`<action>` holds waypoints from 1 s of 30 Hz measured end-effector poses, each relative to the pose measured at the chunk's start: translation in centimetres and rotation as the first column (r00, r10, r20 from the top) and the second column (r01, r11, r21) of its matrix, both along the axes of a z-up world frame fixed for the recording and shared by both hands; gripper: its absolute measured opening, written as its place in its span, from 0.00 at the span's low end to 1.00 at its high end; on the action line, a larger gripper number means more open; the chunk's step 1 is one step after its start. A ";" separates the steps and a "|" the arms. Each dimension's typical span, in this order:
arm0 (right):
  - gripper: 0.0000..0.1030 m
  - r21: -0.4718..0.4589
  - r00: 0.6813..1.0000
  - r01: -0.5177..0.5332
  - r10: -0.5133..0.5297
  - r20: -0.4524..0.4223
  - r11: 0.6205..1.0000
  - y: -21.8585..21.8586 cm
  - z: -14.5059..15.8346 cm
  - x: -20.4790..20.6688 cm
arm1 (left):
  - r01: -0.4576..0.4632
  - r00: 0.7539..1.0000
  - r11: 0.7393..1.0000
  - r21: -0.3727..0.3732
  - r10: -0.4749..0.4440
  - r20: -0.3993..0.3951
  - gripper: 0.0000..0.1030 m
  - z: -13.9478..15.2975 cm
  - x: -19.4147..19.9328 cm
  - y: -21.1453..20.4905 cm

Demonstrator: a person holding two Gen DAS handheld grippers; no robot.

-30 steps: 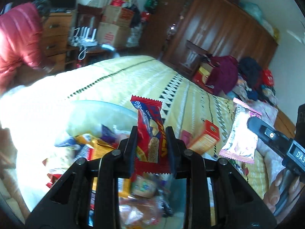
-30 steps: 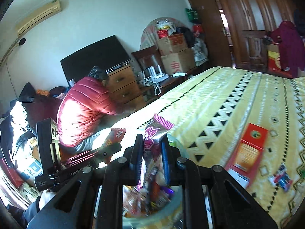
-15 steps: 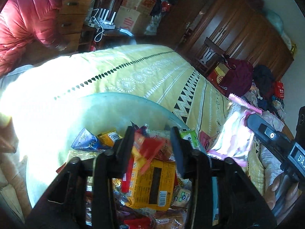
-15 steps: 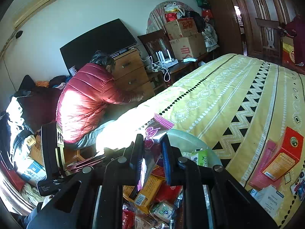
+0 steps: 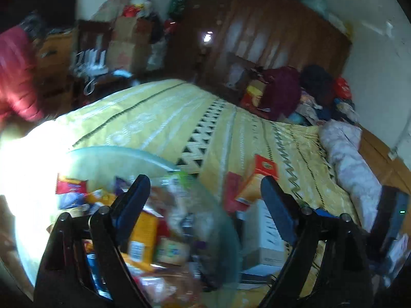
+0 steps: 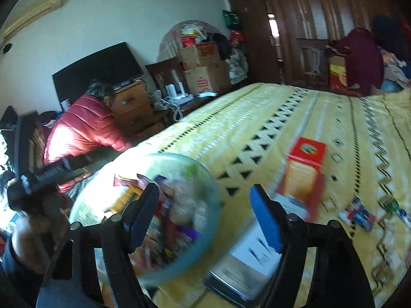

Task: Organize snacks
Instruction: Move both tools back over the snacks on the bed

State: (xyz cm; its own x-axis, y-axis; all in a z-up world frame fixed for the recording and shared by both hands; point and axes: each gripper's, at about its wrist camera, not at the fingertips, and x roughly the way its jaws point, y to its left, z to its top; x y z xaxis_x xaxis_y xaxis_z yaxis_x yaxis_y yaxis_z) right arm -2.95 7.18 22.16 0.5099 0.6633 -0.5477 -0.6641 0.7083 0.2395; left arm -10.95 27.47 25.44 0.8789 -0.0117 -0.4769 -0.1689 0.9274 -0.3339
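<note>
- Left wrist view: the left gripper (image 5: 203, 192) hangs over the glass bowl (image 5: 143, 154) on the yellow bedspread (image 5: 195, 118), jaws wide and opening, nothing pinched; the snacks (image 5: 146, 233) lie heaped in the bowl, below and left of the jaws.
- Right wrist view: the right gripper (image 6: 204, 202) has jaws apart and opening, empty; the snacks (image 6: 174, 215) sit in the bowl (image 6: 205, 174) under its left finger, a red-and-orange box (image 6: 305, 177) right of the bowl.
</note>
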 end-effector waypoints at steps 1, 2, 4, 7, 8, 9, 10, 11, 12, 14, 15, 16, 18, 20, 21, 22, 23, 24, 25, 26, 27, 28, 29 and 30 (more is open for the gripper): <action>0.75 -0.016 0.998 0.056 -0.057 -0.037 0.998 -3.2 -1.5 0.3 | 0.068 0.998 0.998 0.010 -0.068 0.016 0.86 0.5 0.3 -2.6; 0.75 -0.032 0.990 0.113 -0.115 -0.077 0.993 -6.7 -3.1 0.8 | 0.152 0.988 0.988 0.008 -0.153 0.027 0.86 0.8 0.5 -5.6; 0.75 -0.079 0.967 0.216 -0.224 -0.119 0.973 -12.9 -5.7 1.8 | 0.267 0.963 0.964 -0.001 -0.267 0.023 0.86 0.5 1.1 -10.6; 0.74 -0.123 0.906 0.375 -0.391 -0.163 0.919 -23.1 -8.6 4.1 | 0.376 0.926 0.926 -0.007 -0.376 -0.018 0.86 -1.4 2.7 -16.0; 0.74 -0.133 0.887 0.417 -0.434 -0.158 0.899 -25.9 -9.0 4.9 | 0.408 0.912 0.913 -0.012 -0.408 -0.051 0.86 -2.7 3.7 -17.8; 0.72 -0.140 0.863 0.465 -0.483 -0.149 0.874 -29.8 -9.5 6.3 | 0.433 0.898 0.901 -0.025 -0.434 -0.078 0.86 -3.7 4.4 -18.9; 0.69 -0.135 0.848 0.492 -0.508 -0.152 0.860 -32.4 -9.6 7.4 | 0.454 0.884 0.890 -0.037 -0.455 -0.105 0.86 -4.9 5.3 -20.2; 0.68 -0.125 0.831 0.517 -0.532 -0.164 0.847 -34.9 -9.9 8.6 | 0.460 0.879 0.887 -0.041 -0.462 -0.120 0.86 -5.7 5.8 -20.8; 0.68 -0.104 0.803 0.555 -0.564 -0.191 0.826 -38.5 -10.5 10.8 | 0.464 0.875 0.885 -0.040 -0.465 -0.131 0.85 -6.4 6.4 -21.5; 0.68 -0.060 0.776 0.589 -0.585 -0.238 0.806 -42.9 -11.4 13.9 | 0.465 0.873 0.885 -0.038 -0.465 -0.146 0.86 -7.7 7.7 -22.4; 0.68 -0.015 0.775 0.592 -0.574 -0.264 0.806 -45.0 -12.1 15.8 | 0.460 0.875 0.887 -0.036 -0.460 -0.152 0.86 -8.5 8.6 -22.7; 0.68 0.024 0.781 0.581 -0.549 -0.296 0.814 -47.3 -13.1 18.5 | 0.456 0.876 0.889 -0.038 -0.456 -0.158 0.86 -8.9 8.9 -23.2; 0.71 0.095 0.799 0.567 -0.518 -0.305 0.819 -49.8 -14.4 22.1 | 0.440 0.881 0.897 -0.047 -0.442 -0.167 0.86 -10.1 10.0 -23.7; 0.77 0.149 0.814 0.543 -0.475 -0.335 0.826 -51.1 -16.1 24.9 | 0.432 0.885 0.901 -0.042 -0.433 -0.173 0.86 -11.4 10.6 -24.6; 0.79 0.155 0.817 0.538 -0.467 -0.338 0.829 -51.6 -16.9 26.4 | 0.431 0.884 0.902 -0.039 -0.430 -0.180 0.86 -11.9 11.0 -25.0; 0.80 0.183 0.831 0.519 -0.443 -0.335 0.835 -52.4 -18.0 27.9 | 0.431 0.883 0.902 -0.036 -0.429 -0.188 0.86 -12.5 11.4 -25.3; 0.80 0.191 0.838 0.509 -0.433 -0.331 0.839 -52.8 -18.7 29.0 | 0.436 0.879 0.899 -0.034 -0.433 -0.197 0.86 -13.1 11.7 -25.8; 0.81 0.182 0.842 0.501 -0.428 -0.329 0.846 -53.2 -19.6 30.1 | 0.439 0.876 0.898 -0.030 -0.436 -0.205 0.86 -13.6 12.0 -26.1; 0.81 0.183 0.846 0.489 -0.413 -0.336 0.853 -53.6 -20.5 31.3 | 0.442 0.874 0.897 -0.028 -0.437 -0.212 0.86 -14.0 12.4 -26.5; 0.81 0.186 0.852 0.479 -0.403 -0.335 0.858 -53.9 -21.1 32.1 | 0.444 0.872 0.895 -0.030 -0.440 -0.214 0.86 -14.4 12.7 -26.8; 0.81 0.188 0.862 0.461 -0.387 -0.329 0.867 -54.0 -21.6 33.1 | 0.447 0.870 0.894 -0.032 -0.444 -0.214 0.86 -14.7 13.0 -27.1; 0.81 0.182 0.875 0.434 -0.364 -0.320 0.882 -53.9 -22.1 34.2 | 0.450 0.869 0.892 -0.030 -0.446 -0.214 0.86 -15.0 13.3 -27.5; 0.81 0.176 0.883 0.414 -0.348 -0.315 0.893 -53.8 -22.3 35.0 | 0.453 0.869 0.891 -0.025 -0.447 -0.212 0.86 -15.2 13.6 -27.8; 0.81 0.175 0.891 0.393 -0.326 -0.317 0.903 -53.5 -22.6 36.0 | 0.455 0.868 0.890 -0.024 -0.449 -0.210 0.86 -15.4 13.8 -28.1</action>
State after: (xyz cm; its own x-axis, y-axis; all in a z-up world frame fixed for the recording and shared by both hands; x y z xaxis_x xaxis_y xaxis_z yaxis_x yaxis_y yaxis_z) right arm 33.00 -46.34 -0.43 0.5892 0.5860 -0.5563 -0.2585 0.7891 0.5573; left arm 2.86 -0.60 10.05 0.6633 -0.3697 -0.6506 0.2093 0.9264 -0.3130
